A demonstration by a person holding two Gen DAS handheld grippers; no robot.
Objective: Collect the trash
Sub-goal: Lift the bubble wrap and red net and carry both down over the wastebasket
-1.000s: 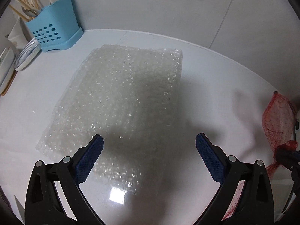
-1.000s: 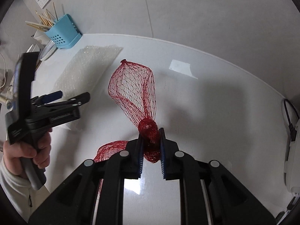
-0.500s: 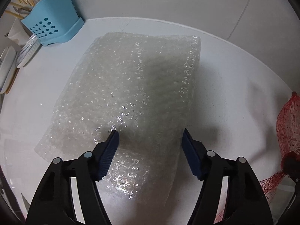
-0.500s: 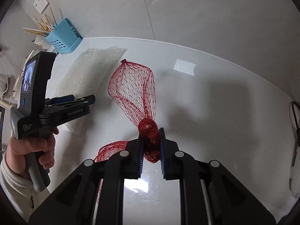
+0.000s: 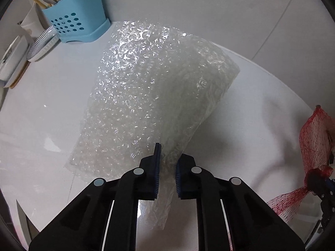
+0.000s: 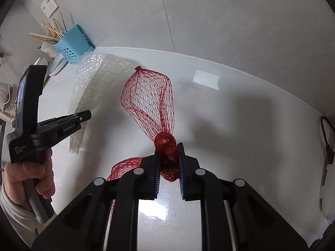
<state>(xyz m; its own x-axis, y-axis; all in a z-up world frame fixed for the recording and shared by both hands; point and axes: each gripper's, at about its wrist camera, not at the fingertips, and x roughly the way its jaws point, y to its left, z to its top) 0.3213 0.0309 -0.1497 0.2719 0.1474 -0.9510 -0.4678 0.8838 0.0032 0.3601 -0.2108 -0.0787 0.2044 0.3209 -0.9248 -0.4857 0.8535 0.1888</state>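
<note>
My left gripper [image 5: 167, 167] is shut on the near edge of a clear bubble wrap sheet [image 5: 150, 87] and holds it lifted off the white counter [image 5: 41, 108]; the sheet curls upward. The sheet also shows in the right wrist view [image 6: 92, 83], with the left gripper [image 6: 83, 117] pinching it. My right gripper [image 6: 169, 163] is shut on the bunched middle of a red mesh net bag [image 6: 148, 96], which hangs above the counter. The net bag also shows at the right edge of the left wrist view [image 5: 314, 142].
A blue utensil holder [image 5: 73, 25] with chopsticks stands at the back left against the wall, next to a striped bowl [image 5: 41, 44] and a white box [image 5: 12, 60]. A dark cable [image 6: 326, 136] and a white appliance sit at the counter's right edge.
My left gripper has closed on the bubble wrap's near edge and lifted it, so the sheet now curls up off the counter. My right gripper still holds the net bag.
</note>
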